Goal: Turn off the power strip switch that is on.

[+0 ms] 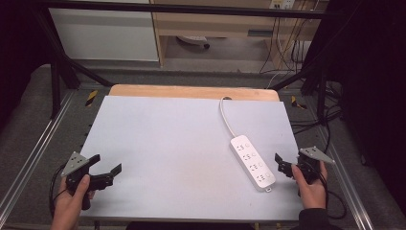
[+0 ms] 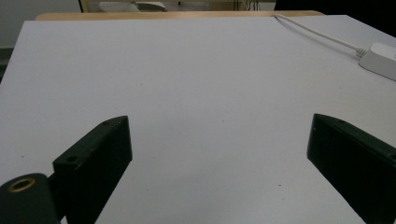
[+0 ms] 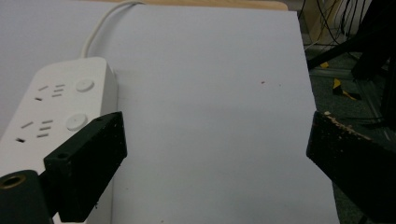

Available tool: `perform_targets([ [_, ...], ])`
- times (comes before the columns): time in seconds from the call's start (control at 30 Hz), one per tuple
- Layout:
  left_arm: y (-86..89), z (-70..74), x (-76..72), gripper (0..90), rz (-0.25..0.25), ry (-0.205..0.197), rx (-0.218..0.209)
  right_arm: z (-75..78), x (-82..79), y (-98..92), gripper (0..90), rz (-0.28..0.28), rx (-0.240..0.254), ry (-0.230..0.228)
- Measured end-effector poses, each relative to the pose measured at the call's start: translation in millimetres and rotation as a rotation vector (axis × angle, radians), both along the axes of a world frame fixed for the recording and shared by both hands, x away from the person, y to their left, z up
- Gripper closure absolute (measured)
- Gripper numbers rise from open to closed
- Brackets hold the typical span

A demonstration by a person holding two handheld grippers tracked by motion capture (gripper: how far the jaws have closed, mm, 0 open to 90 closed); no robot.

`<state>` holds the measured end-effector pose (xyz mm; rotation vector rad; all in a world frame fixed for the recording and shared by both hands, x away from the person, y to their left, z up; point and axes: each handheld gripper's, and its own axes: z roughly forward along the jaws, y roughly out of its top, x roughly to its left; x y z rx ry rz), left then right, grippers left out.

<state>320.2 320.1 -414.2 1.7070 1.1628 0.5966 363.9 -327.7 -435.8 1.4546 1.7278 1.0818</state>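
We record a white power strip [image 1: 252, 163] lying flat on the pale sheet [image 1: 172, 143] that covers the table, toward the right side and near the front edge. It runs diagonally, its near end pointing right. Its white cable [image 1: 226, 116] leaves the far end and curves back to the wooden table edge [image 1: 191, 91] at the far side.

The right gripper [image 1: 283, 165] sits at the near right, held in the person's right hand [image 1: 311, 184], just beside the near end of the strip but apart from it. Its jaws stand released, wide apart, with nothing between them. In the right gripper view we see the strip [image 3: 51, 112] behind the left jaw, with its socket slots and round buttons facing up, and bare sheet [image 3: 210, 116] between the jaws.

The left gripper [image 1: 107, 165] is at the near left, in the left hand [image 1: 72, 201], well apart from the strip. Its jaws are likewise released and empty. In the left gripper view we note open sheet [image 2: 187, 93] ahead, with the strip's far end [image 2: 380, 59] and cable [image 2: 317, 31] at the far right
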Motion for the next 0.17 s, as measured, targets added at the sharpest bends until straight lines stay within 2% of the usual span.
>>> perform_targets([
  [0.17,-0.5,-0.1,0.0,6.6,-0.001,0.001,-0.001,-7.0,5.0,-0.5,5.2,-0.001,0.001,0.041],
])
